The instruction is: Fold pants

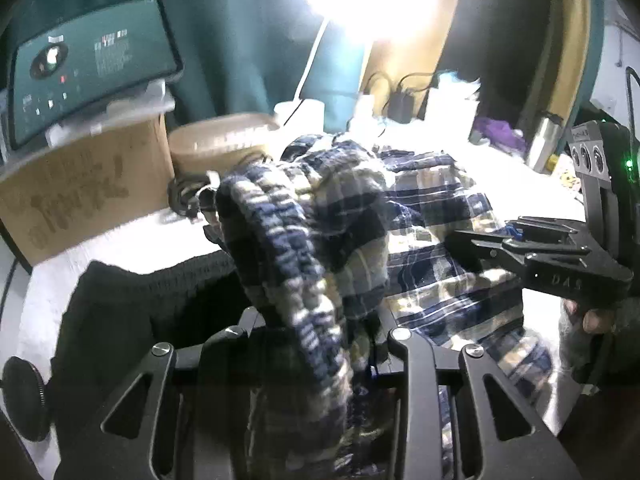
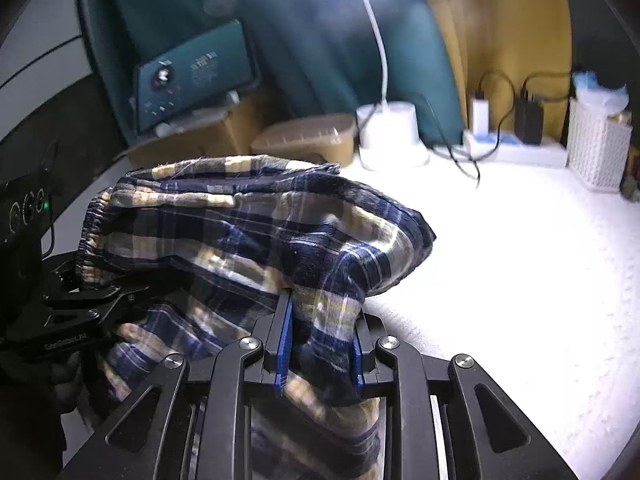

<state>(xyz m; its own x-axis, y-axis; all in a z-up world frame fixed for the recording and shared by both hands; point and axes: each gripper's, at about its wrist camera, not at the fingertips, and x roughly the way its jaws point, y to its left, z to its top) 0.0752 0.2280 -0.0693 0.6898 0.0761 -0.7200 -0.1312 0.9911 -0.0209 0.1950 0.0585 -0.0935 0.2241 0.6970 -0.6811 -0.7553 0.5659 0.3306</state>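
The blue, white and yellow plaid pants (image 1: 436, 200) are bunched above the white table (image 2: 520, 280). My left gripper (image 1: 316, 320) is shut on their gathered elastic waistband, which drapes over and between its fingers. In the right wrist view my right gripper (image 2: 324, 312) is shut on a fold of the plaid pants (image 2: 248, 232), the cloth pinched between its blue pads (image 2: 284, 344). Each gripper shows in the other's view: the right gripper (image 1: 472, 240) at the cloth's right side, the left gripper (image 2: 100, 292) at the waistband end. A hand (image 1: 596, 316) holds the right one.
A black garment (image 1: 120, 312) lies on the table under the left gripper. At the back stand a cardboard box (image 1: 80, 200) with a teal appliance (image 1: 88, 64) on it, a tan container (image 1: 220, 144), a lamp base (image 2: 390, 136), a power strip (image 2: 512, 144) and a white basket (image 2: 598, 148).
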